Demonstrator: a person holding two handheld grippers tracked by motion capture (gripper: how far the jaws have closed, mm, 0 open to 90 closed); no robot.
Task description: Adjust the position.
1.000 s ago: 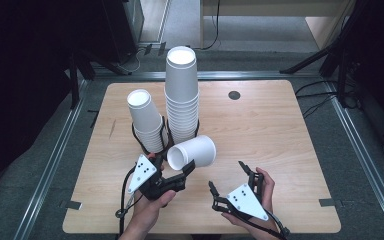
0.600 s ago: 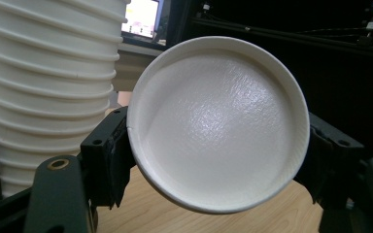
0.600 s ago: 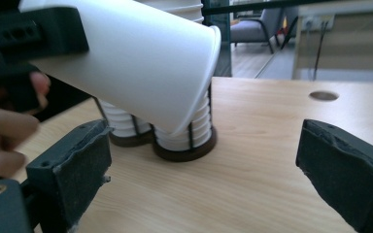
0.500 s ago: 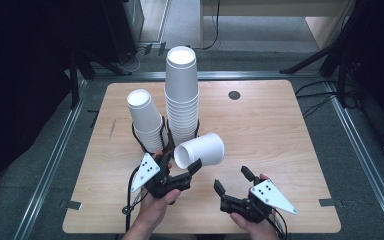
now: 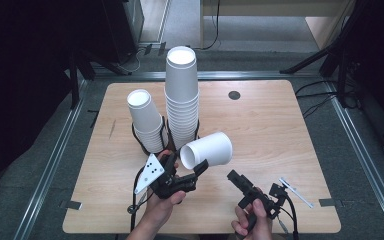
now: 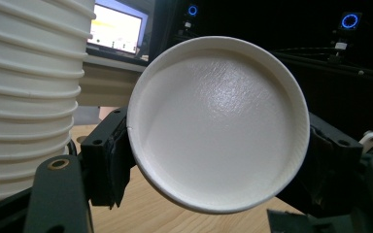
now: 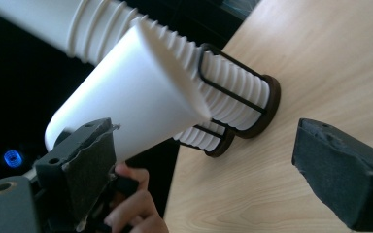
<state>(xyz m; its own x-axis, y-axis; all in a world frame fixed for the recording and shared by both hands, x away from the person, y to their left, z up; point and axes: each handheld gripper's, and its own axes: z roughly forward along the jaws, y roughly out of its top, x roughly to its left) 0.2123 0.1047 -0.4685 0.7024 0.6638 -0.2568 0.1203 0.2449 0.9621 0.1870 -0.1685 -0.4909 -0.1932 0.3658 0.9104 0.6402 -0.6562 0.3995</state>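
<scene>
one white paper cup point(image 5: 207, 149) lay sideways, pinched in the left gripper point(image 5: 198, 170) above the wooden table point(image 5: 280, 130).
right gripper point(image 5: 240, 188) sat near it, jaws closing further, nothing between them.

Wooden table point(image 5: 280, 135), two cup stacks point(image 5: 182, 100)

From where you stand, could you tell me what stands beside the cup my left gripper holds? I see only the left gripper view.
Observer: Two stacks of white cups in black wire holders; the tall stack stands right of the short stack.
Operator: Thank you. Is my held cup upright?
Observer: No, the cup lies sideways in the left gripper, lifted off the table.
Operator: Where is my other gripper, please?
Observer: The right gripper sits low near the table's front edge, its jaws apart with nothing between them; they have just been closing.
</scene>
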